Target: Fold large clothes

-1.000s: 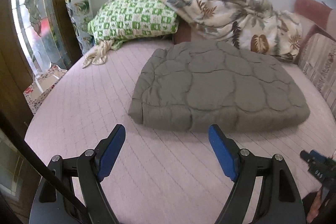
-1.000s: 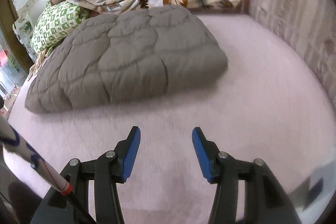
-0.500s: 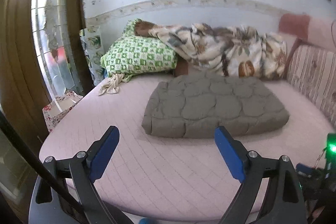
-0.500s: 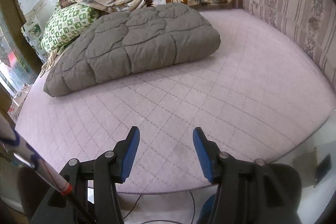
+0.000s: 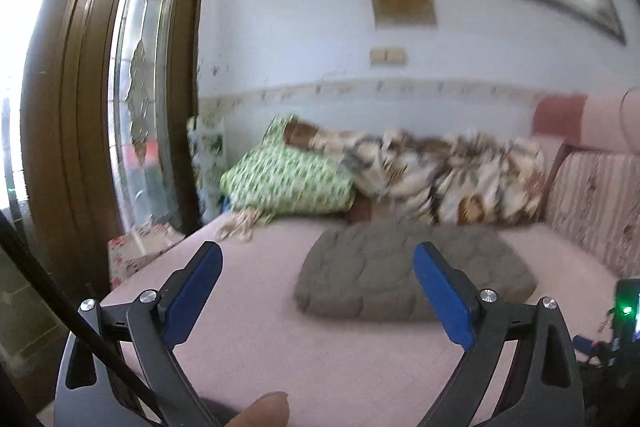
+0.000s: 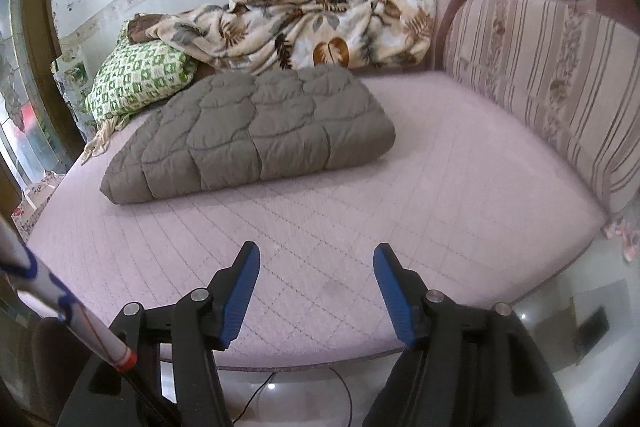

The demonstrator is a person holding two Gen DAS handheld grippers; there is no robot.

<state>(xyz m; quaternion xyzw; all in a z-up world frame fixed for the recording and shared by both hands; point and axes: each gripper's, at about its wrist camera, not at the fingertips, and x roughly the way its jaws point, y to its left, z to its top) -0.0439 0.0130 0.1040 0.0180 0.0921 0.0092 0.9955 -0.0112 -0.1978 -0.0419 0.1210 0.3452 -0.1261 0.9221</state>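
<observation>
A grey quilted comforter (image 6: 248,131) lies folded into a thick rectangle on the pink bed (image 6: 460,179); in the left wrist view the comforter (image 5: 384,279) sits beyond the fingers. My left gripper (image 5: 316,259) hangs well back from it, jaws opening wide, nothing between them. My right gripper (image 6: 316,259) hovers over the bed's near edge, far from the comforter, jaws also opening and empty. A fingertip (image 5: 264,409) shows at the bottom of the left wrist view.
A leaf-print blanket (image 6: 304,31) and a green checked pillow (image 6: 140,79) are piled against the back wall. A striped sofa back (image 6: 560,83) borders the bed's right side. A wooden door with glass (image 5: 100,107) stands at left. Shiny floor (image 6: 560,315) lies below the bed edge.
Both grippers have pulled back and risen away from the comforter, so it looks smaller. The left view has tilted up toward the wall. Both pairs of jaws stand wider.
</observation>
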